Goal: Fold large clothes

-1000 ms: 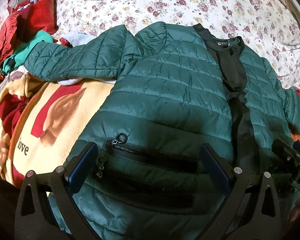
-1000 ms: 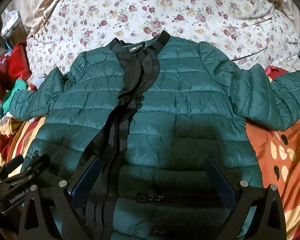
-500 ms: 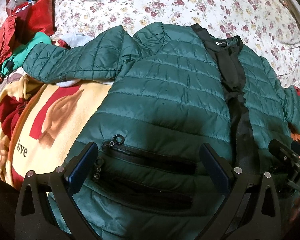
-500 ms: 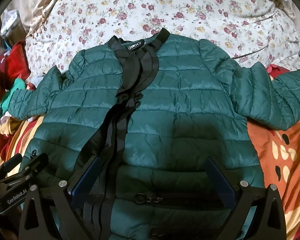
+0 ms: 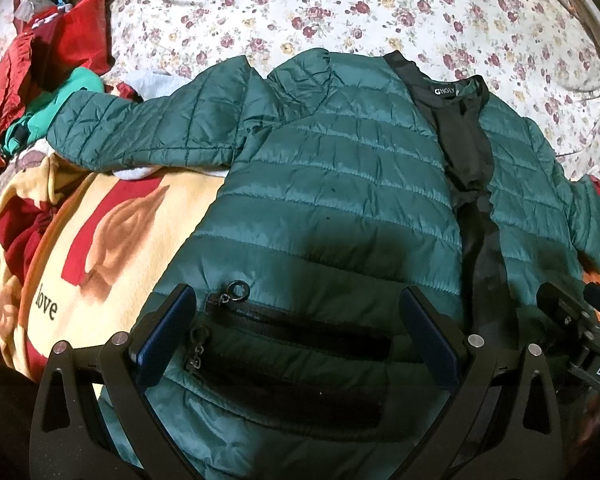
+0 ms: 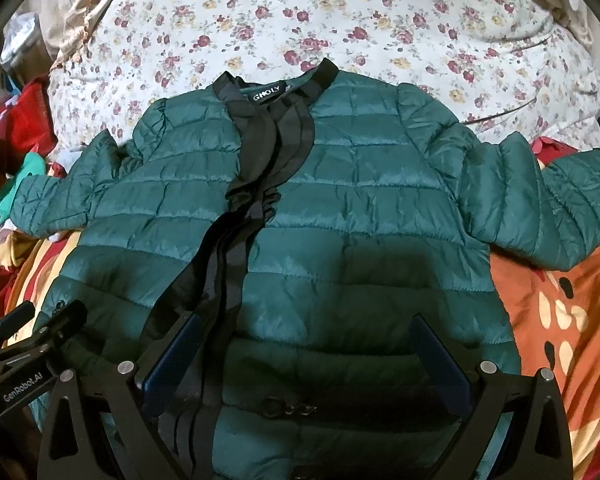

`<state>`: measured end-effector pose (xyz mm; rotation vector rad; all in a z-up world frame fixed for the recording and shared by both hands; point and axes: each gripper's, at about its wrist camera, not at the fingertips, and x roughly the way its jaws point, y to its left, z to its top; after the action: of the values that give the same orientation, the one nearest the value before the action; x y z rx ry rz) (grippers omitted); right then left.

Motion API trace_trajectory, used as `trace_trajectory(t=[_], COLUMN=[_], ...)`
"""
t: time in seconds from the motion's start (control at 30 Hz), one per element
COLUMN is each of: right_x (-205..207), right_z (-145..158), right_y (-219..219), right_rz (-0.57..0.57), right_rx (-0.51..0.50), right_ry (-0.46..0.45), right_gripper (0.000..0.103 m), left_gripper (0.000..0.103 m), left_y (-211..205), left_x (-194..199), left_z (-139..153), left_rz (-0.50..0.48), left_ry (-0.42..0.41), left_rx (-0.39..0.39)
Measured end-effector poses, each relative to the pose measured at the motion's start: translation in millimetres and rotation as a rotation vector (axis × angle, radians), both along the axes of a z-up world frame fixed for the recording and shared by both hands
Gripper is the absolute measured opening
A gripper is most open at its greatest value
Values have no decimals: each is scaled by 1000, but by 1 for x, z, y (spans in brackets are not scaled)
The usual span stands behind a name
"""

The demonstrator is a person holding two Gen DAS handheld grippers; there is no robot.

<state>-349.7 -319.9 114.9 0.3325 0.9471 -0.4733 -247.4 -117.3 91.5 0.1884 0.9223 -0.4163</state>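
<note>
A dark green quilted puffer jacket lies front-up and spread flat on a bed, its glossy fabric stitched in horizontal channels. A black ribbed placket runs from the collar at 12 o'clock down toward 6 o'clock. Both sleeves stretch outward, toward 9 and 3 o'clock. Under the collar lies a white floral quilt; under the hem, a fleecy orange and cream blanket. The left hand-held gripper hangs wide open over a zipped pocket with a ring pull. The right hand-held gripper is spread wide too, over the hem by the placket.
</note>
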Motion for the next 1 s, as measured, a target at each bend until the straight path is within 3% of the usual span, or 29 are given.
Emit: trace_trajectory(t=[1.0], right_x=[24], right_z=[-12], right_y=[-9], right_rz=[8], right_rx=[14], right_ry=[40], right_gripper=[103], left_gripper=[102], left_y=[-13], left_x=[22], left_z=[-4], left_rz=[-12], left_ry=[35], left_rx=[6])
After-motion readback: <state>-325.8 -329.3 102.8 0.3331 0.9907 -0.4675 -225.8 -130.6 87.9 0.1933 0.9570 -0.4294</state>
